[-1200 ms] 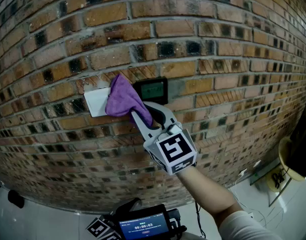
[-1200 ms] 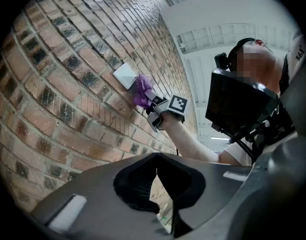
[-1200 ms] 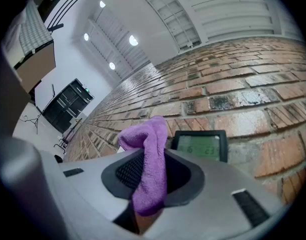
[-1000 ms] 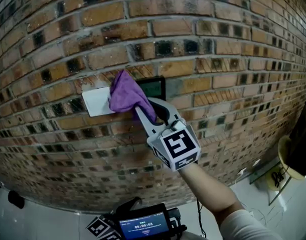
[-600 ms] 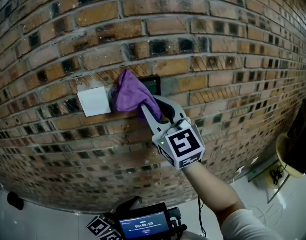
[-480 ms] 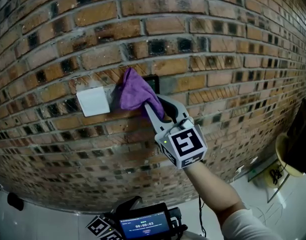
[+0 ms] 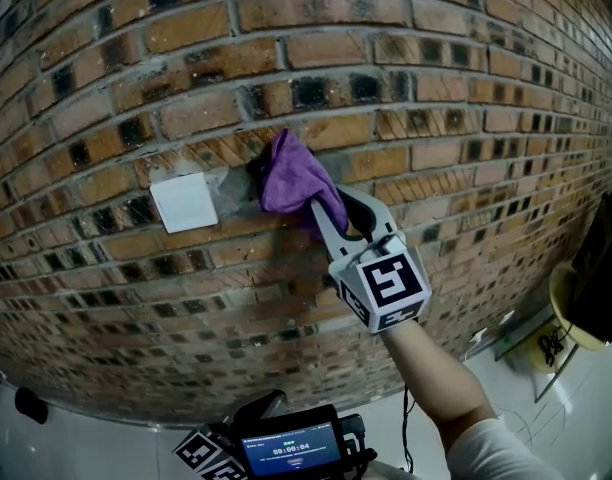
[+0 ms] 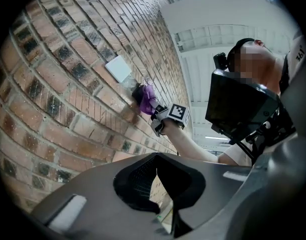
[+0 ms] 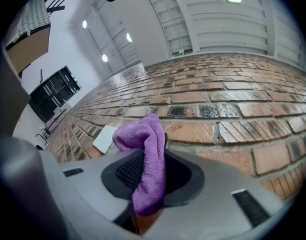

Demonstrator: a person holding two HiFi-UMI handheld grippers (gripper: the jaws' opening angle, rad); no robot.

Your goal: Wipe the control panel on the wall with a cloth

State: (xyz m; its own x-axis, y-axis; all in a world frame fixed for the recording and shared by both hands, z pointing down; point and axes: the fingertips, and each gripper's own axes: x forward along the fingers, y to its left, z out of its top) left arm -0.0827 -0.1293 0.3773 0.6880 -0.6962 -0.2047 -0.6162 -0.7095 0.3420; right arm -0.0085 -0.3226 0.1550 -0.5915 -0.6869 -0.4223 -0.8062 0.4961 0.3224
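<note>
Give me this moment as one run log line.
right gripper: shut on purple cloth | cloth: over control panel | left gripper: shut, empty, off wall

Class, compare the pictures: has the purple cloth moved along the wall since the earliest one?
Yes. The purple cloth has slid right: it overlapped the white wall plate's edge before, and now a gap shows between them.

small screen, bottom edge of head view: timer reading 00:00:04, finer print beneath too small to read | right gripper cube: black-and-white square marker, no letters
</note>
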